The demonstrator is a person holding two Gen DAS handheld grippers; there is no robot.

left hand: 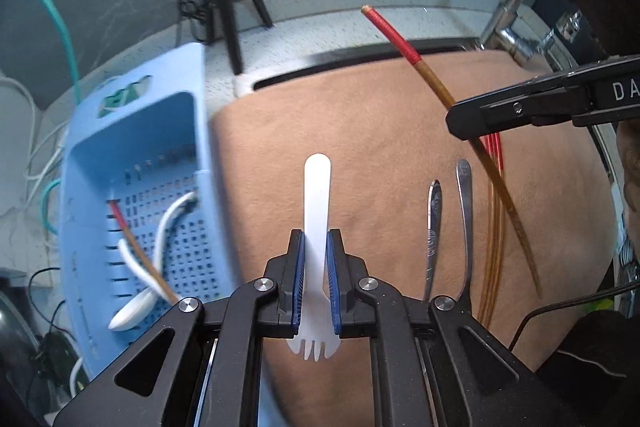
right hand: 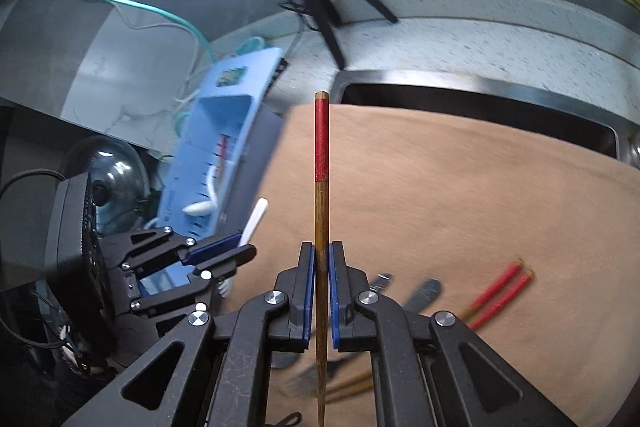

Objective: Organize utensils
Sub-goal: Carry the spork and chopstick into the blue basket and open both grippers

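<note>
"DA" reads on right hand-held gripper (left hand: 472, 121), clenched on chopstick (right hand: 321, 187), red end pointing far. Left hand-held gripper (left hand: 316, 259) clamps white spork (left hand: 317, 195), handle far, tines near, above tan cloth (left hand: 360, 131).

The left hand-held gripper (left hand: 316, 267) points forward, its 2 blue-padded fingers (left hand: 298, 267) pressed against a white spork (left hand: 317, 195). The right hand-held gripper (right hand: 320, 287) is raised, tilted upward, its 2 jaws clamped on a red-topped chopstick (right hand: 321, 211).
</note>
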